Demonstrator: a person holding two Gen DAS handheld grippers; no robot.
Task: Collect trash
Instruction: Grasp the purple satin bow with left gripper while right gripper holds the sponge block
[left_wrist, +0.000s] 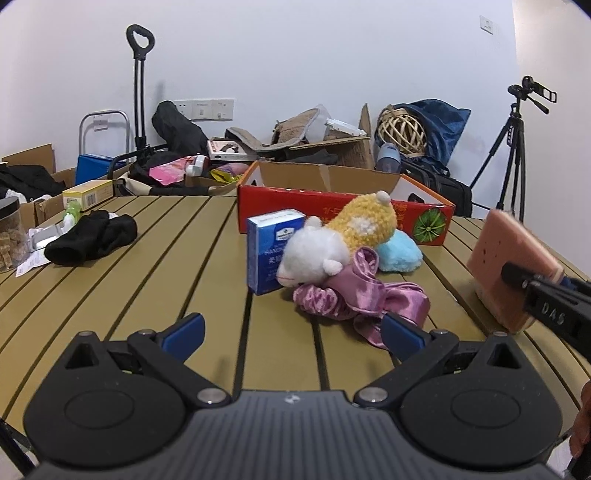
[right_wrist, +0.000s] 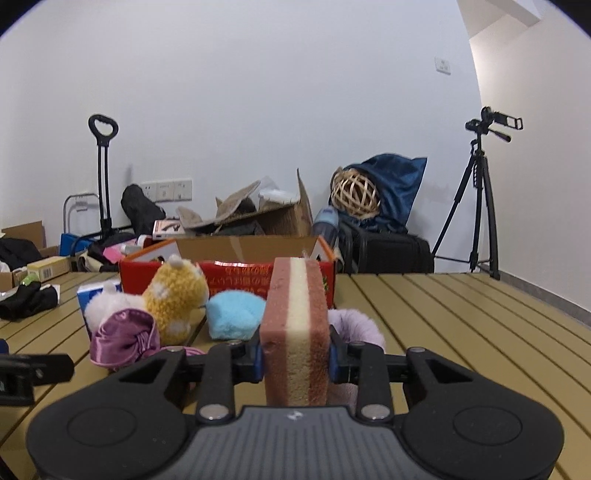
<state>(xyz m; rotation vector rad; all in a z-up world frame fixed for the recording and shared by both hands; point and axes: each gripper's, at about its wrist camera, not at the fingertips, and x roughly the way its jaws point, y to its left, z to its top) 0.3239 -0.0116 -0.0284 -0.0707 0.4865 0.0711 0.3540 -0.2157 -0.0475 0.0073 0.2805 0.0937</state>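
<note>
My right gripper (right_wrist: 295, 363) is shut on a pink and cream sponge (right_wrist: 297, 325), held upright above the table; the sponge also shows at the right of the left wrist view (left_wrist: 506, 266). My left gripper (left_wrist: 291, 332) is open and empty, low over the slatted table (left_wrist: 147, 266), short of a blue box (left_wrist: 271, 254), a white and yellow plush toy (left_wrist: 332, 240) and a purple satin scrunchie (left_wrist: 354, 295). A red open cardboard box (left_wrist: 332, 206) stands behind them at the table's far edge, also in the right wrist view (right_wrist: 229, 273).
A light blue fluffy item (right_wrist: 234, 319) and a lilac fluffy scrunchie (right_wrist: 354, 325) lie by the sponge. Black cloth (left_wrist: 92, 238), a jar (left_wrist: 11, 232) and a yellow box (left_wrist: 88, 194) sit at the left. Clutter, boxes and a tripod (left_wrist: 513, 147) stand beyond the table.
</note>
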